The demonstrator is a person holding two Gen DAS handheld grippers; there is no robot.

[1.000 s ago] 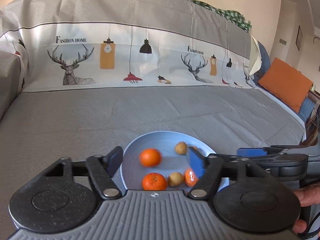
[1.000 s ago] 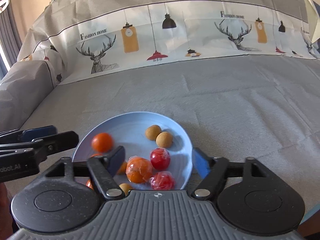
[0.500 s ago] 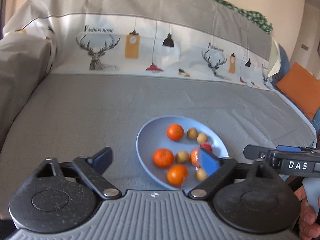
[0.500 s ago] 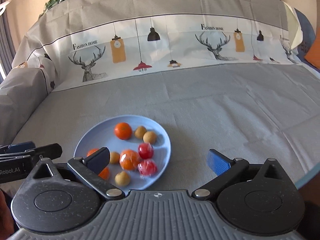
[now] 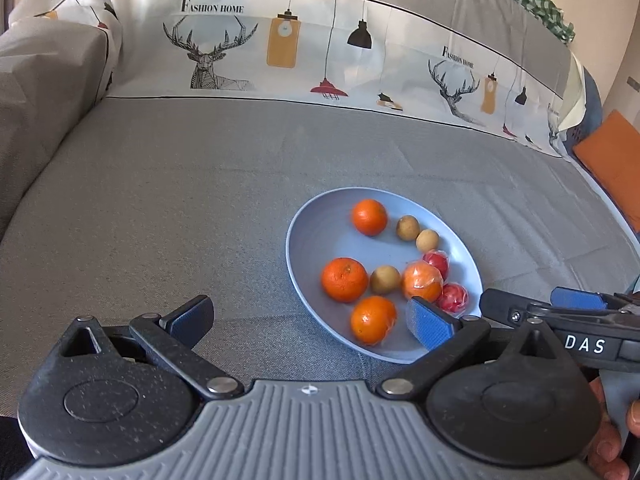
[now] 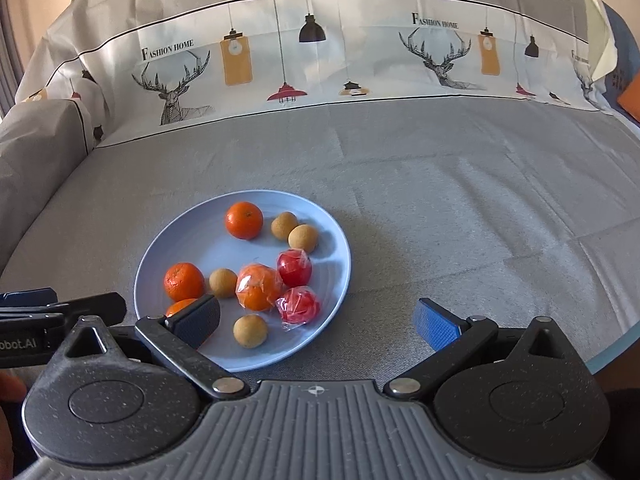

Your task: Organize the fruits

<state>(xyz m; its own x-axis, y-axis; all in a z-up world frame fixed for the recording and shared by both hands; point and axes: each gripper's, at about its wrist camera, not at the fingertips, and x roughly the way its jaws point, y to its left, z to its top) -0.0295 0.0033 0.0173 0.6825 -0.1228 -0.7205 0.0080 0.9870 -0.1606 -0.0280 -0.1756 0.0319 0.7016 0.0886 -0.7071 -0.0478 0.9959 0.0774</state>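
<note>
Nearest the cameras, the left hand-held gripper [image 5: 310, 318] and the right hand-held gripper [image 6: 318, 322] both stand spread wide, with nothing between their pads. Each hangs over the near edge of the blue plate [image 6: 180, 232], which rests on a grey sofa seat [image 6: 460, 208].

All the fruit lies on the plate, mixed together; none can be seen on the seat around it. By my reading, the gathering is done or nearly so, and what may be left is sorting by kind, since the sorts sit jumbled.

Counting from the near rim outward:
- oranges, bare: three, one [image 5: 373, 319] at the near edge, one [image 6: 184, 281] on the left, one [image 6: 244, 219] at the far side;
- an orange wrapped in clear film [image 6: 259, 286]: one, in the middle;
- red fruits in film: two [image 6: 300, 305] [image 6: 295, 267], touching the wrapped orange;
- small tan round fruits: four, one [image 6: 250, 330] nearest, one [image 6: 223, 282] mid-plate, two [image 6: 285, 225] [image 6: 303, 237] side by side at the far side.

Beyond the plate, a printed cover [image 6: 320, 60] with stags and lamps drapes the backrest.
</note>
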